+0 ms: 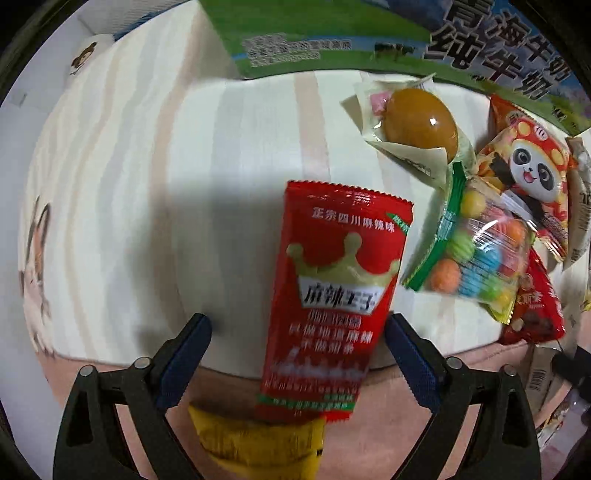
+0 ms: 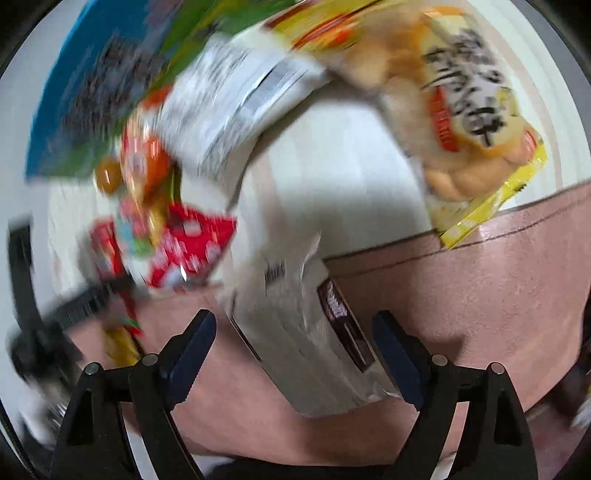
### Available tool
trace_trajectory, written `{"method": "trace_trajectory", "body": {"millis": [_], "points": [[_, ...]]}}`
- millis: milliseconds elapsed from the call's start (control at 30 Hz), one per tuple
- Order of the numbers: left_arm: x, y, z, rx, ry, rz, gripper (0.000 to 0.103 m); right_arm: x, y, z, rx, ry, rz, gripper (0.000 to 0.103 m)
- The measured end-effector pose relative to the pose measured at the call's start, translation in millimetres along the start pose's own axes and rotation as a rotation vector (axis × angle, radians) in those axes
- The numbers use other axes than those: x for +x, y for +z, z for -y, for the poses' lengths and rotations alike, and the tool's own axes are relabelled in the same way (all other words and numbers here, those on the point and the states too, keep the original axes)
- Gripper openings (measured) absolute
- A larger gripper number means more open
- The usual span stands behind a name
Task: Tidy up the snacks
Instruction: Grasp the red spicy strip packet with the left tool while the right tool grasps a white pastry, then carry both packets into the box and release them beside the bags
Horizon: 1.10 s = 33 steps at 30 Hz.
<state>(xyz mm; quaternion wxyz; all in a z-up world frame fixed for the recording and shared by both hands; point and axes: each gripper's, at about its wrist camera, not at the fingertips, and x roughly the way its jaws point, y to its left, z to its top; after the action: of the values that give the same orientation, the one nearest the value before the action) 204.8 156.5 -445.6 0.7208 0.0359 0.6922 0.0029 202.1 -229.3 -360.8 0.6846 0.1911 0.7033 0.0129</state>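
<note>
surface: pale striped cloth point(image 1: 147, 184) over pink edge; left gripper point(image 1: 295, 339) wide; right gripper point(image 2: 293, 336) wide

1. A broad stretch of the striped sheet point(image 1: 147, 177) left of the red sachet point(image 1: 332, 295) lies bare and open to approach.
2. On the right, a crowded heap blocks the way: wrapped egg point(image 1: 413, 118), panda packet point(image 1: 528, 173), candy bag point(image 1: 476, 251).
3. The milk carton point(image 1: 332, 33) walls off the far edge.
4. In the blurred right view, a white packet point(image 2: 306, 332) fills the gap between the fingers point(image 2: 192, 350).

A pale striped cloth point(image 1: 155, 177) with cartoon animal prints covers a pinkish surface point(image 2: 480, 280).
</note>
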Motion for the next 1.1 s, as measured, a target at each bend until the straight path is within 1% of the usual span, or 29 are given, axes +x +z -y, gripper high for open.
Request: {"method": "trace_trajectory", "body": {"millis": [33, 67, 100, 133, 167, 233, 300, 367, 433, 500, 600, 667, 700, 767, 833, 900, 967, 1000, 1033, 1100], "points": [[1, 0, 0, 0.003, -0.002, 0.010, 0.084, 2, -4, -4, -0.037, -0.034, 0.006, 0.088], [0, -2, 0, 0.000, -0.011, 0.019, 0.073, 2, -7, -6, -0.052, -0.063, 0.018, 0.079], [-1, -3, 1, -0.004, -0.021, 0.019, 0.066, 2, -10, -8, -0.063, -0.102, 0.031, 0.068], [-4, -4, 4, -0.013, -0.040, 0.014, 0.053, 2, -15, -9, -0.070, -0.115, 0.045, 0.067], [-5, -7, 5, -0.023, -0.046, 0.011, 0.051, 1, -18, -8, -0.061, -0.112, 0.048, 0.066], [-9, -14, 5, -0.055, -0.086, -0.007, 0.050, 1, -25, -6, -0.030, -0.087, 0.038, 0.066], [-9, -24, 9, -0.084, -0.098, -0.024, 0.049, 3, -38, 2, 0.006, -0.047, 0.020, 0.066], [-10, -39, 14, -0.124, -0.145, -0.052, 0.049, 5, -52, 11, 0.057, 0.006, -0.005, 0.066], [-8, -53, 21, -0.139, -0.179, -0.087, 0.049, 7, -60, 17, 0.098, 0.061, -0.029, 0.065], [-6, -66, 29, -0.142, -0.201, -0.105, 0.049, 10, -70, 19, 0.099, 0.082, -0.045, 0.065], [4, -79, 39, -0.114, -0.201, -0.128, 0.050, 15, -80, 15, 0.063, 0.071, -0.069, 0.066], [11, -85, 44, -0.104, -0.189, -0.134, 0.050, 15, -88, 6, 0.015, 0.031, -0.064, 0.069], [12, -82, 44, -0.100, -0.184, -0.127, 0.051, 16, -92, 2, -0.013, 0.007, -0.064, 0.069], [16, -84, 47, -0.086, -0.166, -0.114, 0.051, 20, -101, -11, -0.055, -0.032, -0.067, 0.070], [16, -87, 54, -0.080, -0.156, -0.101, 0.050, 26, -107, -26, -0.106, -0.079, -0.061, 0.069], [11, -99, 67, -0.069, -0.142, -0.082, 0.048, 30, -116, -31, -0.130, -0.116, -0.036, 0.058], [4, -101, 76, -0.057, -0.140, -0.070, 0.046, 30, -118, -31, -0.128, -0.115, -0.025, 0.057], [-1, -104, 89, -0.054, -0.141, -0.067, 0.046, 25, -122, -31, -0.123, -0.096, -0.016, 0.057], [-6, -105, 90, -0.057, -0.149, -0.061, 0.046, 22, -116, -44, -0.117, -0.081, -0.011, 0.057], [-20, -105, 89, -0.070, -0.174, -0.043, 0.045, 9, -119, -45, -0.103, -0.033, -0.006, 0.057]]}}
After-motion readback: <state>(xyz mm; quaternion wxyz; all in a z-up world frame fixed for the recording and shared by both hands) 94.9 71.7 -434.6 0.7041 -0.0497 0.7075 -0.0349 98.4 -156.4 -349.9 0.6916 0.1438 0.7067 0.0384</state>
